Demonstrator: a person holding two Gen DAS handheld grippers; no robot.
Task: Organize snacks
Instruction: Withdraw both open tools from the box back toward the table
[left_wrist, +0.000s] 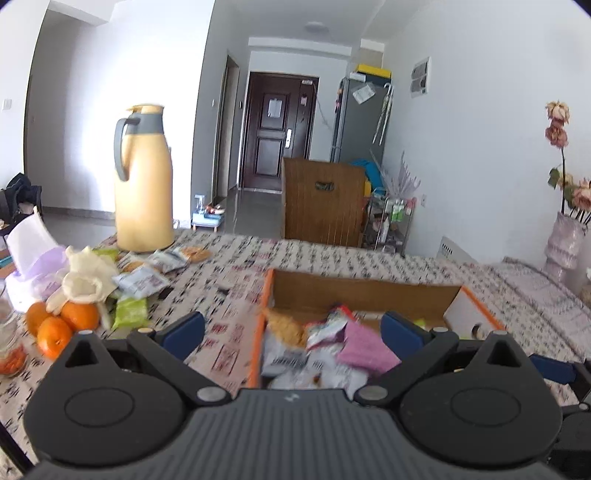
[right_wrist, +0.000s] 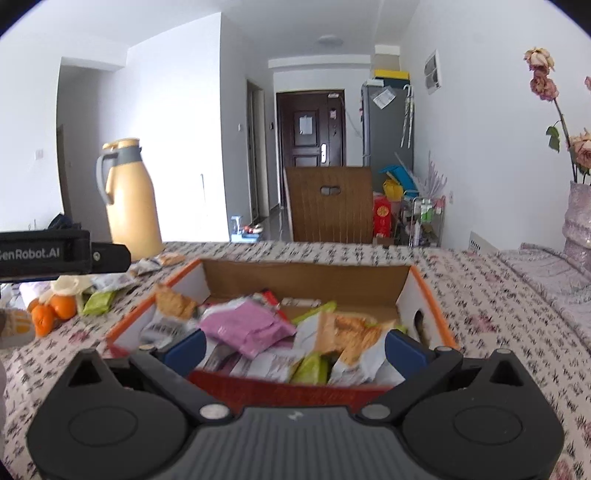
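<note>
Both hand-held grippers are held wide open and nothing is gripped: the left hand-held gripper (left_wrist: 291, 334) is poised over the box's left wall, the right hand-held gripper (right_wrist: 293, 349) over the box's near edge. Most snacks are already piled in the box (right_wrist: 424, 291), with a pink packet (right_wrist: 245, 326) on top. A loose cluster of packets (left_wrist: 142, 282) is left on the desk (left_wrist: 229, 266) beside the flask (left_wrist: 142, 181), well to the left of the box.

Several risks are judged from this layout. The remaining packets are pressed against the oranges (left_wrist: 59, 325) and a pale cloth (left_wrist: 86, 275), so an orange could be nudged into rolling, or cloth could be pinched along with a wrapper. Flat, slippery wrappers could be slid away across the patterned covering rather than lifted if the fingers are closed too high. The flask and a glass jar (left_wrist: 9, 347) at the left edge could be knocked during a reach. The pile in the box is heaped loosely, so a further packet dropped carelessly could be spilled over the low near wall.
</note>
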